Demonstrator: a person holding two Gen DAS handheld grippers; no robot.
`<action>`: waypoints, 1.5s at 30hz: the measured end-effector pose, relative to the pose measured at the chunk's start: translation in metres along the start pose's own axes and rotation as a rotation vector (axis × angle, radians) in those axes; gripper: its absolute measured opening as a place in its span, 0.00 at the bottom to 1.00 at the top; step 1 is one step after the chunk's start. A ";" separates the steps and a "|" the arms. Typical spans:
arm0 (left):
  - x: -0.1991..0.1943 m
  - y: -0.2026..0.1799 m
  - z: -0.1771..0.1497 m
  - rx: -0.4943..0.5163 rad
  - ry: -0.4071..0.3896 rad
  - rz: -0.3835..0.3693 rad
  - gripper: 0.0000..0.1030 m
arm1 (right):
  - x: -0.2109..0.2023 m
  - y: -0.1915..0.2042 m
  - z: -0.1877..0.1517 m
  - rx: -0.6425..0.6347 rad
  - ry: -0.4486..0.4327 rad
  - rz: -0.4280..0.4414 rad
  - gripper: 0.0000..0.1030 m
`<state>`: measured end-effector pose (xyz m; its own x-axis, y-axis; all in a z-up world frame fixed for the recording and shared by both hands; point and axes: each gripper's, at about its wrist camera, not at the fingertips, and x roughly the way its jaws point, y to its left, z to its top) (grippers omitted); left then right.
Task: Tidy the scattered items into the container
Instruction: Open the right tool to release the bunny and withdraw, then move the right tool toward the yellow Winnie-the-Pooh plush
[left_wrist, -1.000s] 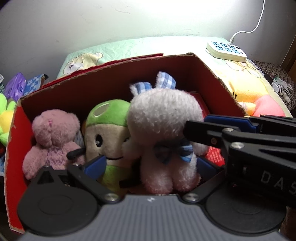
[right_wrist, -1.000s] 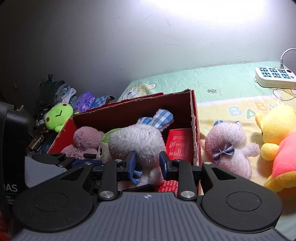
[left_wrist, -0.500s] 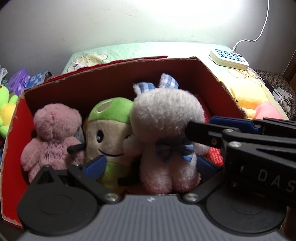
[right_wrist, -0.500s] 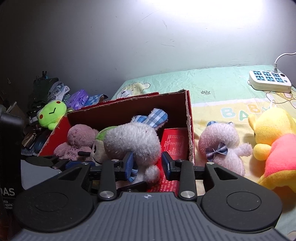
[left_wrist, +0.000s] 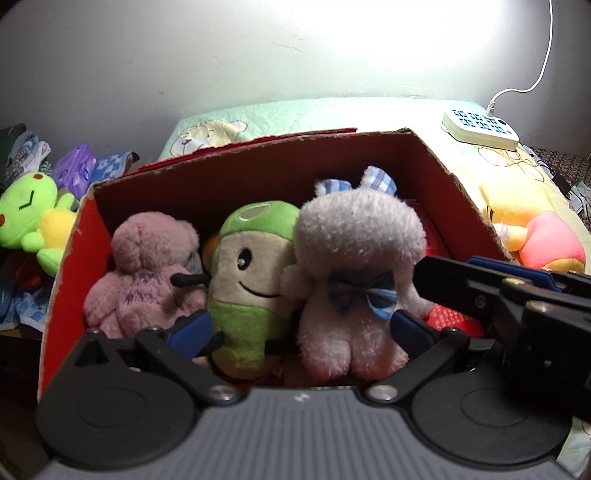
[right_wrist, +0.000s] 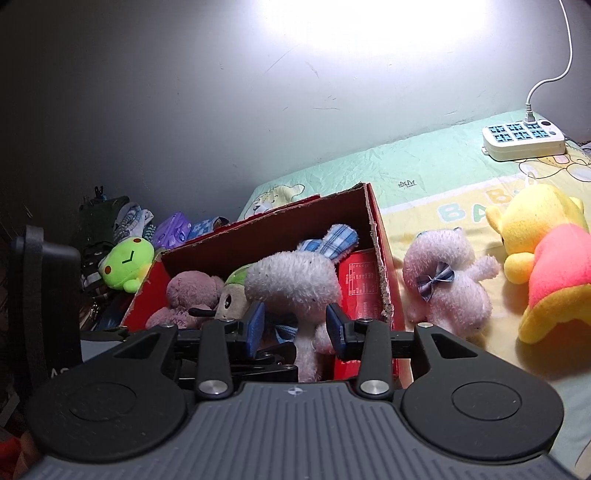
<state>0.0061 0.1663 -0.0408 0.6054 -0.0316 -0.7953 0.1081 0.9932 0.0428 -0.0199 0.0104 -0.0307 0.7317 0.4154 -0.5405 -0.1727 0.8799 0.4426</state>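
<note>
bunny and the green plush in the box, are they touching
Touching. The left wrist view shows the bunny pressed against the green plush in the box, its arm overlapping the plush's side, with no gap between them.

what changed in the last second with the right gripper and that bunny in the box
The right gripper opened around the white bunny, letting it go; it now sits in the red box beside the green plush and pink bear. The left gripper stayed open, and the second bunny and yellow bear stayed on the bed.
</note>
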 end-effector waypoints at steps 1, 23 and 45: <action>-0.002 0.001 0.000 0.000 -0.002 -0.001 0.99 | -0.002 0.000 0.000 0.002 -0.004 0.004 0.39; -0.058 -0.043 -0.002 0.054 -0.128 0.131 0.99 | -0.056 -0.052 0.003 0.060 -0.056 0.094 0.42; -0.036 -0.223 0.019 0.099 -0.093 -0.015 1.00 | -0.113 -0.230 0.025 0.186 0.011 0.013 0.43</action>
<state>-0.0250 -0.0566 -0.0098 0.6729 -0.0615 -0.7372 0.1922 0.9768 0.0939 -0.0463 -0.2445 -0.0535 0.7226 0.4301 -0.5412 -0.0564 0.8170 0.5739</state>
